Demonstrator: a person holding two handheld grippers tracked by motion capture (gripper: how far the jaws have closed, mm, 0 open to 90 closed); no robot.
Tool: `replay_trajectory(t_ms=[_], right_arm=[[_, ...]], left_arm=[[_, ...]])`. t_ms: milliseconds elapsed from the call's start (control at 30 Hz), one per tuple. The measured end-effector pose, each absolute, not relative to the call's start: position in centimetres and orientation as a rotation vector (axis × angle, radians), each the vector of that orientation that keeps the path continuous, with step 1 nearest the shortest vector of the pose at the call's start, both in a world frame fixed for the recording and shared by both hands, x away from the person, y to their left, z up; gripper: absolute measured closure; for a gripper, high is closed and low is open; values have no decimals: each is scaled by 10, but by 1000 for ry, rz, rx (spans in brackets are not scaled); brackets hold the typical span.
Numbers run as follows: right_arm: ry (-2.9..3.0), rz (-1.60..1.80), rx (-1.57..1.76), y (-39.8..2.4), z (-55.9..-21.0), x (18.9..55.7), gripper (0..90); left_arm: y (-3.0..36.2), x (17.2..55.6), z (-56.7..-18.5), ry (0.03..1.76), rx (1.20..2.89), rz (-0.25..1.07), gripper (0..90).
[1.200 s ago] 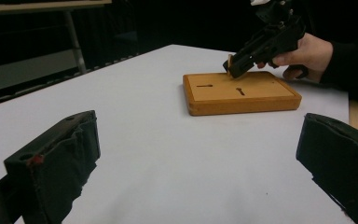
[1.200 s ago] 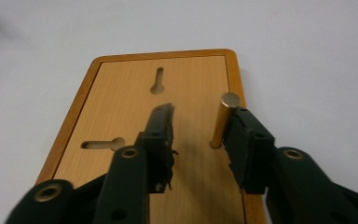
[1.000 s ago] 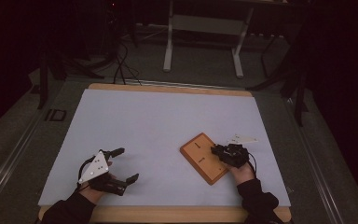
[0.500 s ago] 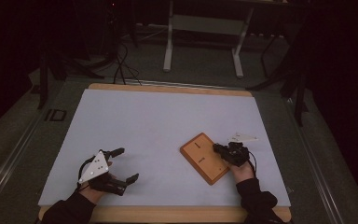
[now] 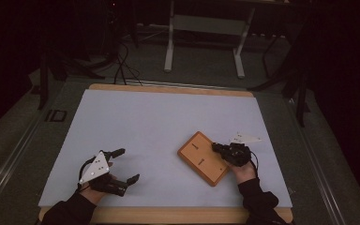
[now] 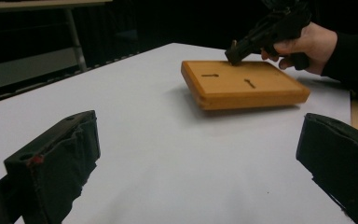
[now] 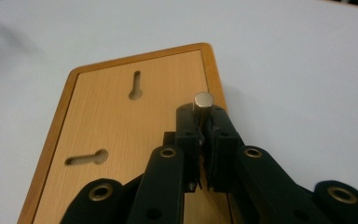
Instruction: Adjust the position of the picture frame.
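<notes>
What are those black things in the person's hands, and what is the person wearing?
Two black hand-held grippers, left gripper and right gripper, each with two padded jaws on linked bars with brass-coloured rivets. Each carries a grey three-cornered plate with small dots. The sleeves are dark.

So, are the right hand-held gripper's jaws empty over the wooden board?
No: the right hand-held gripper pinches a small silver metal cylinder above the orange-brown wooden board.

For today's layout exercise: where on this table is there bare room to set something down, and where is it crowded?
Free: the white sheet from the far edge toward the wooden board, and between the board and the left gripper. Crowded: the near right, where the right gripper holds a small metal cylinder over the board.
</notes>
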State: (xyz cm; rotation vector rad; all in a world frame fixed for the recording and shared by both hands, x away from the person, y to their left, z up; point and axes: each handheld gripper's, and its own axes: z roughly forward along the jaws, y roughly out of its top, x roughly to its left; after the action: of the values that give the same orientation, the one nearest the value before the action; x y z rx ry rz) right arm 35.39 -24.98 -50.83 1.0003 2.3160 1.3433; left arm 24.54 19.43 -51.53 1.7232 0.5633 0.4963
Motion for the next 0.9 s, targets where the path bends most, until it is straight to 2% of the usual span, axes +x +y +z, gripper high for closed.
replay_trajectory(t_ms=[500, 900], right_arm=[[2320, 1500, 889, -219, -469, 361, 854], [2444, 1529, 759, -179, -482, 368, 854]], left_arm=[[195, 245, -515, 559, 1721, 500, 0], [196, 244, -514, 554, 1719, 500, 0]])
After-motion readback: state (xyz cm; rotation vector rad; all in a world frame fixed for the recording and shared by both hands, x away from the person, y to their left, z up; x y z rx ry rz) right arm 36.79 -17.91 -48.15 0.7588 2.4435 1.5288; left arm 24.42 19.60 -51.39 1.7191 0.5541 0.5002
